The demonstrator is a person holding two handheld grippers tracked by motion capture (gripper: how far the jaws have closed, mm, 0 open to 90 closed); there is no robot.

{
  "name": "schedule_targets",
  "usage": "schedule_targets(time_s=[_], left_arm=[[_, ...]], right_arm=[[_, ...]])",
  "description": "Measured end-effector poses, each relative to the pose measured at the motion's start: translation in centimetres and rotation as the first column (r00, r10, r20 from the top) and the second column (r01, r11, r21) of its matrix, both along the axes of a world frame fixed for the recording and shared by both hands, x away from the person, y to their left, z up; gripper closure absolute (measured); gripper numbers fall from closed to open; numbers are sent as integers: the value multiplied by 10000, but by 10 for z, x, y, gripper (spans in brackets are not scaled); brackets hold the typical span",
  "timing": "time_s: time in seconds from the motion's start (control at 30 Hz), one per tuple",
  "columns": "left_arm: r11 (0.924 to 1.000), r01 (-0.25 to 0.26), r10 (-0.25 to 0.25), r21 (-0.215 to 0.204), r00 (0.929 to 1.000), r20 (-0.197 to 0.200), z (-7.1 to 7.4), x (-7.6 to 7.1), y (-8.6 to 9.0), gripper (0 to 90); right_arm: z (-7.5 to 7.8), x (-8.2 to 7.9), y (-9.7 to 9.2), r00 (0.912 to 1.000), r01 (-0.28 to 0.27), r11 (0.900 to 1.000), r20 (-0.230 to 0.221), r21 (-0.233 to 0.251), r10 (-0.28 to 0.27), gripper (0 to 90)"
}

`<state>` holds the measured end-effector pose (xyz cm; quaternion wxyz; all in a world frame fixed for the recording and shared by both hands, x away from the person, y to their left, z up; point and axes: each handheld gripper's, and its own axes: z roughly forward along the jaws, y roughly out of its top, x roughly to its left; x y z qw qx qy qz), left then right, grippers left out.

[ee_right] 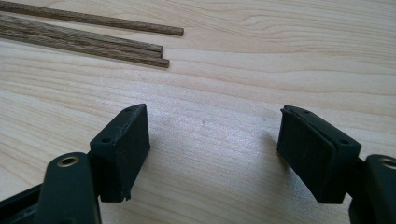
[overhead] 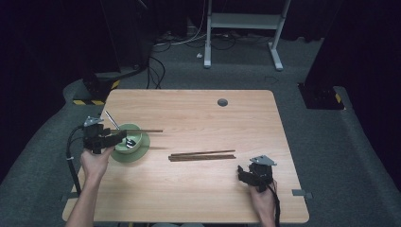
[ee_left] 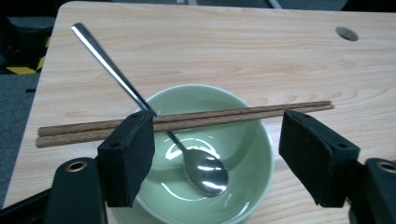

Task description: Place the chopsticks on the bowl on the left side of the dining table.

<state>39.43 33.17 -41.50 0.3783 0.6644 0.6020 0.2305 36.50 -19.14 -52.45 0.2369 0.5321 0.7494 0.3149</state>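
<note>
Over green bowl (ee_left: 243, 186): left hand-held gripper (ee_left: 215, 144) agape, chopsticks (ee_left: 196, 119) across rim.

Black tongs (overhead: 124, 137), brass-ringed screw holes, grey three-cornered plates, trailing black cables

1. The counter (ee_left: 233, 56) is pale wood with a visible grain and a smooth, faintly sheened top.
2. The bowl (ee_left: 243, 140) looks like glazed green ceramic, glossy, with bright reflections inside.
3. The spoon (ee_left: 205, 170) is polished metal, mirror-bright.
4. The chopsticks (ee_left: 210, 117) across the bowl's 12 o'clock rim are dark matt wood.
5. The left tongs (ee_left: 215, 154) have matt black pads (ee_left: 128, 154), rubbery-looking.
</note>
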Motion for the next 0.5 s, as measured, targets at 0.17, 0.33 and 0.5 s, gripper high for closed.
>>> schedule_targets(time_s=[0.17,0.33,0.5], left_arm=[[9998,176,-174,-60,9995,267,2,-6,-9,270],[9992,316,-307,-256,9989,368,0,-9,-15,273],[9975,645,-631,-284,9969,459,-4,-8,-29,274]], right_arm=[[0,0,0,10000,0,10000,0,-1,0,247],[0,0,0,10000,-6,10000,0,-6,6,247],[0,0,0,10000,-24,10000,10,-17,24,247]])
